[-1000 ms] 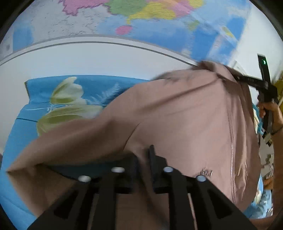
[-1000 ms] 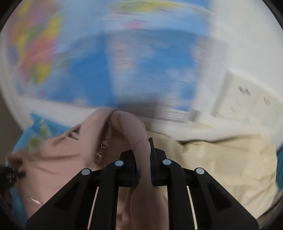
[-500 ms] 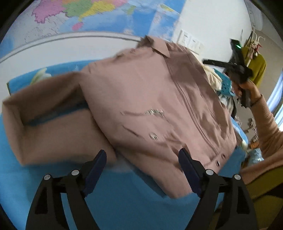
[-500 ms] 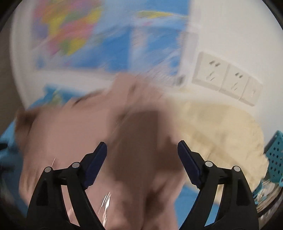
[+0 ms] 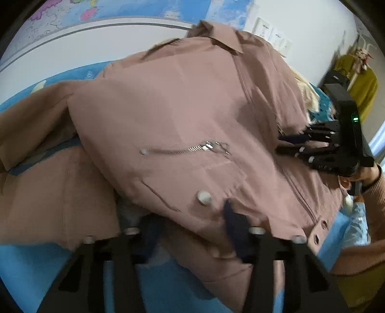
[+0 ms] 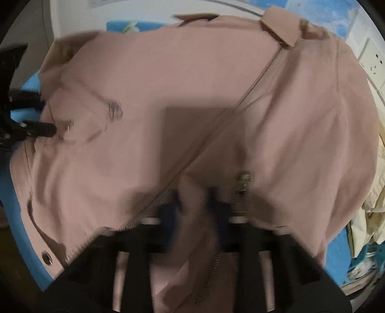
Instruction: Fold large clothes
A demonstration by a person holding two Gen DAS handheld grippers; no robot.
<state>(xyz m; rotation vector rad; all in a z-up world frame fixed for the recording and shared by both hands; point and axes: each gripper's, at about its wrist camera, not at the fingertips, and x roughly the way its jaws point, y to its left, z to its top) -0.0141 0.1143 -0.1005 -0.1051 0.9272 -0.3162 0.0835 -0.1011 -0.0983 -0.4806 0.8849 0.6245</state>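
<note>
Pink jacket (image 5: pixel 182 115) lies spread front-up on a blue sheet (image 5: pixel 166 286), collar (image 5: pixel 216 38) toward the far wall, centre zip (image 6: pixel 216 115) done up and running from collar down to the hem. One sleeve (image 5: pixel 55 192) is bent on the left in the left wrist view, w/ a strip of blue sheet showing btwn its folds. A slanted chest pocket zip (image 5: pixel 182 150) and a pale snap button (image 5: pixel 204 197) sit on the near front panel. Left gripper (image 5: pixel 190 231) is at the hem edge, jaws closing, hem fabric btwn the fingers; blur makes it hard to say if the pads already press on it. Right gripper (image 6: pixel 196 204) is clamped on a pinch of jacket fabric right beside the centre zip, cloth bunched up btwn its fingers. In the left wrist view the right gripper (image 5: pixel 288 144) shows at the far right edge of the jacket, held by a hand (image 5: pixel 365 173) in a tan sleeve (image 5: pixel 361 260). A world map (image 5: pixel 120 9) hangs on the wall behind, wall sockets (image 5: pixel 272 33) to its right. Cream cloth (image 6: pixel 375 192) is heaped beside the jacket, touching its side. A mustard garment (image 5: pixel 363 91) hangs in the far corner.
</note>
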